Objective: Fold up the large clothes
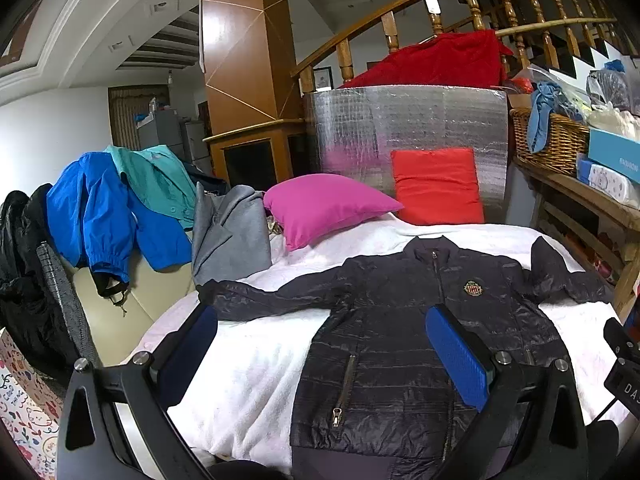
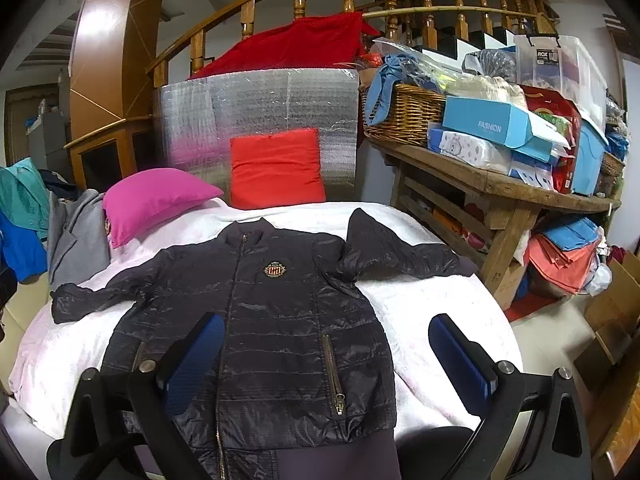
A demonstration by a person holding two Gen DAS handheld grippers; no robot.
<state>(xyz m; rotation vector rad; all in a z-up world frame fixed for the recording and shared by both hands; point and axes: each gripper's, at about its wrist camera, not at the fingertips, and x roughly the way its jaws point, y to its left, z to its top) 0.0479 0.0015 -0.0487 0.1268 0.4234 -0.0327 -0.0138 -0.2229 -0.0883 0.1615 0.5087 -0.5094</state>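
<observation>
A dark navy quilted jacket [image 1: 400, 320] lies flat, front up and zipped, on a white blanket [image 1: 248, 364], with both sleeves spread sideways. It has a crest badge on the chest and zip pockets. It also shows in the right wrist view [image 2: 276, 320] on the blanket [image 2: 432, 308]. My left gripper [image 1: 320, 344] is open and empty, above the jacket's left side near the hem. My right gripper [image 2: 326, 356] is open and empty, above the jacket's right pocket and hem.
A magenta pillow [image 1: 320, 204] and a red cushion [image 1: 438, 186] lie at the far end against a silver foil panel [image 1: 400, 128]. Jackets [image 1: 108, 208] and a grey coat [image 1: 232, 232] hang at left. A cluttered wooden table [image 2: 500, 188] stands at right.
</observation>
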